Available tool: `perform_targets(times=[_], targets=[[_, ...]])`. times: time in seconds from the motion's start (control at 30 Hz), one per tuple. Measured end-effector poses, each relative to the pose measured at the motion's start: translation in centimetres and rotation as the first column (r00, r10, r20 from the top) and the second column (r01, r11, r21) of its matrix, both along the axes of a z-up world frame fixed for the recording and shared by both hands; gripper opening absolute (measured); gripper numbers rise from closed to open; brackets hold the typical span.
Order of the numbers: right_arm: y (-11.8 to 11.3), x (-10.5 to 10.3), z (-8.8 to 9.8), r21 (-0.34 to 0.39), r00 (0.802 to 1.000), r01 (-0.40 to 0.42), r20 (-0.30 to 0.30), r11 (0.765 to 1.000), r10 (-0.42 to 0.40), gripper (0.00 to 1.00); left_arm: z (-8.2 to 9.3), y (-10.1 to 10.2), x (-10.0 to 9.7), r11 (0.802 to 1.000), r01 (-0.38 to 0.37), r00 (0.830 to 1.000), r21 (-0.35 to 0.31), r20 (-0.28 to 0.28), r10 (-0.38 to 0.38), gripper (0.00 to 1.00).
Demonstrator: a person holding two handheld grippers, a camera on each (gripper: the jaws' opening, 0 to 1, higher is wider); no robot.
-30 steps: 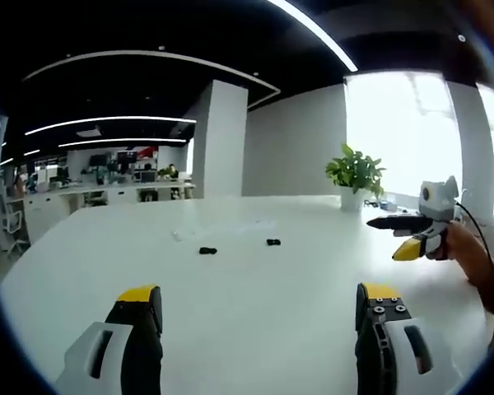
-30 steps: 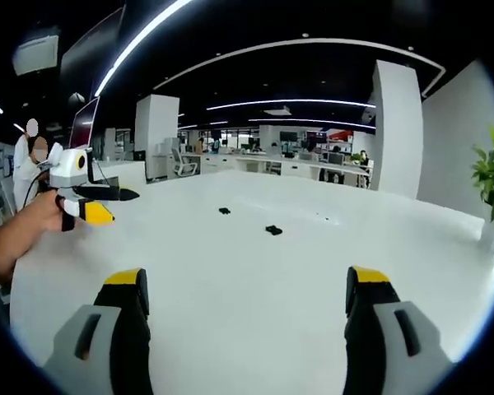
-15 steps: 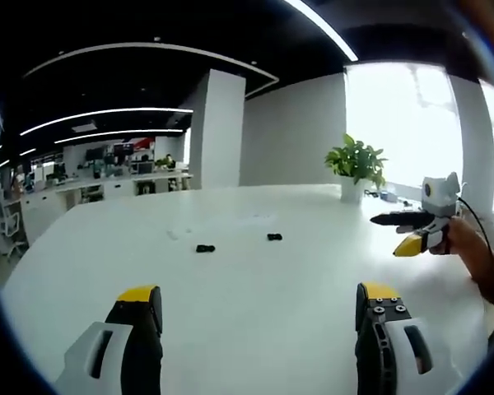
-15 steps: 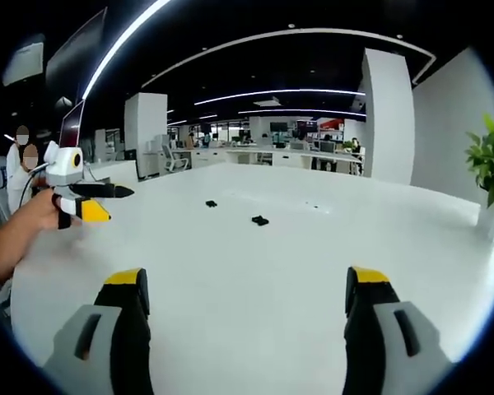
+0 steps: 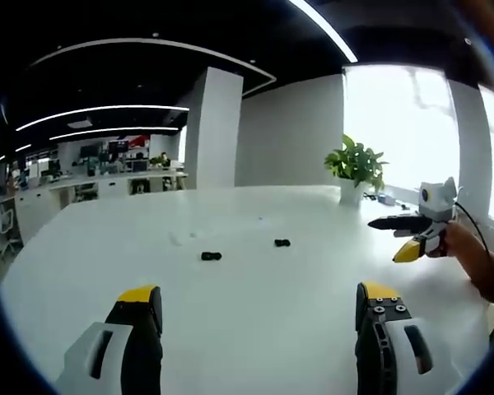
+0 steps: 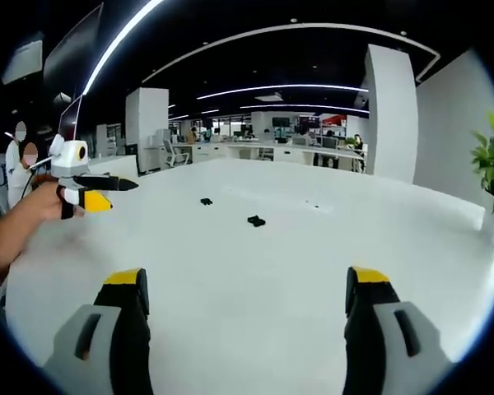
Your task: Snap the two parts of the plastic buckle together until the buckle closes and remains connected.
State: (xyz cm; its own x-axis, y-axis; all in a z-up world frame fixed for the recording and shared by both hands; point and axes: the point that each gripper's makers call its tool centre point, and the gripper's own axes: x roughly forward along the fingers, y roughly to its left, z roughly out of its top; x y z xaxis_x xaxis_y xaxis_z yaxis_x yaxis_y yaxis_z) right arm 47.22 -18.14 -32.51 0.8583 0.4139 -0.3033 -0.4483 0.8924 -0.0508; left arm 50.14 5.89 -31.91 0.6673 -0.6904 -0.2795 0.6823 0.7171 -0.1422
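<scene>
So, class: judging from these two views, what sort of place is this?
Most likely an open-plan office: rows of desks with monitors at the back, strip ceiling lights, and a large white table bearing a potted plant.

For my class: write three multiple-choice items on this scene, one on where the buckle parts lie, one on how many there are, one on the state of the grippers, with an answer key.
1. Where do the buckle parts lie?
A. On the white table
B. In a gripper
C. In the plant pot

2. How many black buckle parts are there?
A. One
B. Two
C. Four

3. The left gripper and the right gripper are:
A. Shut on a part
B. Open and empty
C. Touching each other

Key: 1 A, both parts rest on the tabletop; 2 B, two separate pieces show; 3 B, each gripper's jaws stand wide apart with nothing between.
</scene>
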Motion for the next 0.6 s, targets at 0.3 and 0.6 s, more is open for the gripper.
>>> perform_targets(times=[0.3, 0.6], targets=[[-0.2, 1.2, 0.1, 0.023, 1.000, 0.007, -0.010, 1.000, -0.007, 1.00, -0.8, 0.0, 0.9, 0.995, -0.006, 1.000, 0.100, 0.020, 0.004, 0.99], [-0.1, 1.7, 0.1, 0.020, 1.000, -0.002, -0.013, 1.000, 0.002, 1.00, 0.2, -1.1, 1.0, 0.994, 0.032, 0.999, 0.100, 0.039, -0.036, 0.90]])
